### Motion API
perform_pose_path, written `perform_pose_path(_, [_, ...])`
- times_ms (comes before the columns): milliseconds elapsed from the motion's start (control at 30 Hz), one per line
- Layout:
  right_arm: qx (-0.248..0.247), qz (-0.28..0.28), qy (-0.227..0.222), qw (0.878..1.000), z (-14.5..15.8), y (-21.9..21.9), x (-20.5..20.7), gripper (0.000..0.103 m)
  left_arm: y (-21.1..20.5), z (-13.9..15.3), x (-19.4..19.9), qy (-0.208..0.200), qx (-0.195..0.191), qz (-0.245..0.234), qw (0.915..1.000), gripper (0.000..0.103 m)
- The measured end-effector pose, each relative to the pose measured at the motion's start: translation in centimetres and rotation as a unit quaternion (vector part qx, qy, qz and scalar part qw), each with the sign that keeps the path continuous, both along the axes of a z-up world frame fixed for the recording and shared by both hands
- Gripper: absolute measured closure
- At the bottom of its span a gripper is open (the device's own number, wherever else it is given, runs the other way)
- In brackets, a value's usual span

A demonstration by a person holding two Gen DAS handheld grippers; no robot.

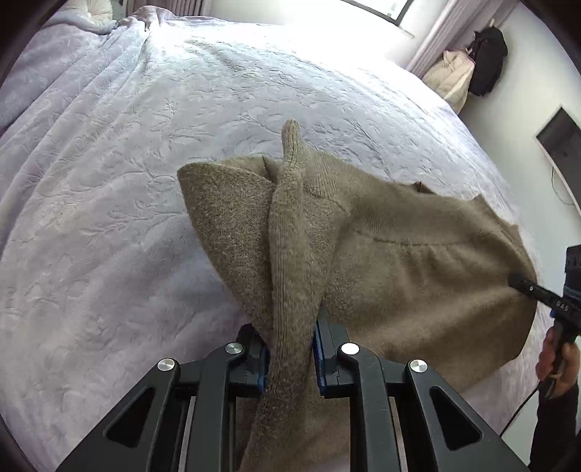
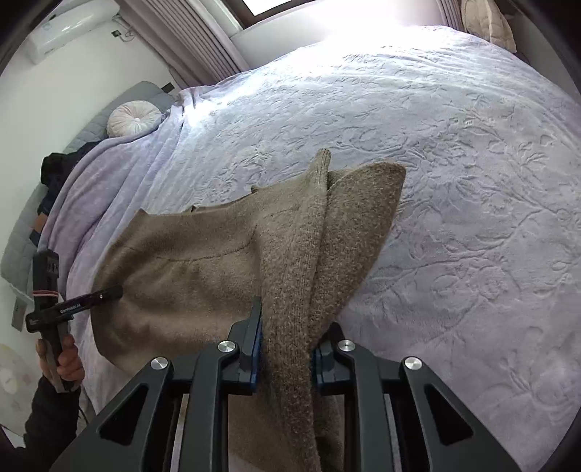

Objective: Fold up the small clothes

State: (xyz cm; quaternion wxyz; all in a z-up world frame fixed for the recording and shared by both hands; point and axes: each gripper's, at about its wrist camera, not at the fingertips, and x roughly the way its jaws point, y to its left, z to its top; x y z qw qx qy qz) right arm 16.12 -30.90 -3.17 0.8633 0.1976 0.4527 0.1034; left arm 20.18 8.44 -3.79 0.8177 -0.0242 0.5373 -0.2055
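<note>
One brown sweater (image 1: pixel 399 236); one lavender bedspread (image 1: pixel 127 181); two hand-held grippers (image 1: pixel 290 348) (image 2: pixel 285 348).

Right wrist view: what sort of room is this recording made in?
Most likely a home bedroom: a wide bed under a lavender embossed bedspread, a round white cushion at its head, and a wall-mounted air conditioner beside curtains.
</note>
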Motion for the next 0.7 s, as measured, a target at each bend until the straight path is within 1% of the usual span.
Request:
perform_pose_path(67, [-0.007,0.003,0.002,1.000,1.6,0.6,-1.3,0.081,-0.1,1.1,-1.2,0.006,0.001,-0.006,1.0000,0.083])
perform_pose_path(100, [-0.008,0.005,-0.004,1.000,2.6,0.8,-2.2,0.081,0.0,1.9,-1.9,0.005,-0.003,-0.009,0.9999,0.083])
perform_pose_path(133, [-0.008,0.007,-0.011,1.000,3.5,0.9,-3.1,0.086,0.2,2.8,-2.7,0.001,-0.004,-0.012,0.9999,0.083])
perform_pose_path(167, [-0.007,0.009,-0.019,1.000,4.7,1.0,-4.1,0.086,0.5,3.3,-3.6,-0.001,-0.007,-0.012,0.9999,0.083])
perform_pose_path(200, [-0.004,0.009,-0.023,1.000,5.5,0.9,-5.0,0.087,0.9,3.9,-4.4,-0.002,-0.011,-0.014,0.9998,0.084])
perform_pose_path(233, [-0.004,0.009,-0.030,0.999,6.4,0.9,-5.9,0.088,1.2,4.7,-5.3,-0.006,-0.014,-0.015,0.9998,0.088])
perform_pose_path(267, [-0.013,0.010,-0.039,0.999,7.3,0.8,-6.9,0.089,1.4,5.0,-5.9,-0.006,-0.015,-0.016,0.9997,0.088])
perform_pose_path(300, [-0.018,0.009,-0.045,0.999,7.9,0.8,-7.7,0.100,1.7,5.3,-6.7,-0.002,-0.017,-0.016,0.9997,0.088])
perform_pose_path(333, [-0.017,0.006,-0.053,0.998,8.5,0.8,-8.6,0.101,1.8,5.5,-7.8,-0.003,-0.016,-0.019,0.9997,0.088])
perform_pose_path(367, [-0.014,0.006,-0.059,0.998,9.0,0.7,-9.4,0.101,1.9,5.4,-8.4,-0.008,-0.012,-0.021,0.9997,0.088])
perform_pose_path(400, [-0.023,0.004,-0.066,0.998,9.5,0.7,-10.4,0.101,1.8,5.0,-9.0,-0.008,-0.002,-0.021,0.9997,0.088])
perform_pose_path(433, [-0.045,0.005,-0.066,0.997,9.4,0.9,-10.9,0.101,1.7,4.1,-9.3,-0.001,0.011,-0.021,0.9997,0.088])
perform_pose_path(467, [-0.064,0.014,-0.058,0.996,8.9,1.2,-11.1,0.101,1.7,2.8,-9.4,0.009,0.018,-0.021,0.9996,0.088])
perform_pose_path(567, [-0.072,0.002,-0.009,0.997,5.1,0.5,-10.8,0.097,3.4,-1.2,-8.5,0.037,0.045,0.012,0.9982,0.088])
perform_pose_path(600, [-0.068,-0.001,0.008,0.998,3.4,-0.1,-10.7,0.089,4.5,-2.3,-8.1,0.042,0.042,0.025,0.9979,0.088])
perform_pose_path(633, [-0.062,-0.010,0.021,0.998,2.0,-0.7,-10.7,0.075,5.3,-3.1,-7.8,0.047,0.035,0.032,0.9978,0.088])
perform_pose_path(667, [-0.053,-0.019,0.031,0.998,0.7,-1.3,-10.7,0.065,6.2,-3.7,-7.5,0.060,0.011,0.035,0.9975,0.088])
perform_pose_path(700, [-0.036,-0.023,0.043,0.998,-0.8,-2.0,-10.8,0.042,6.9,-4.2,-7.3,0.065,-0.010,0.035,0.9972,0.087])
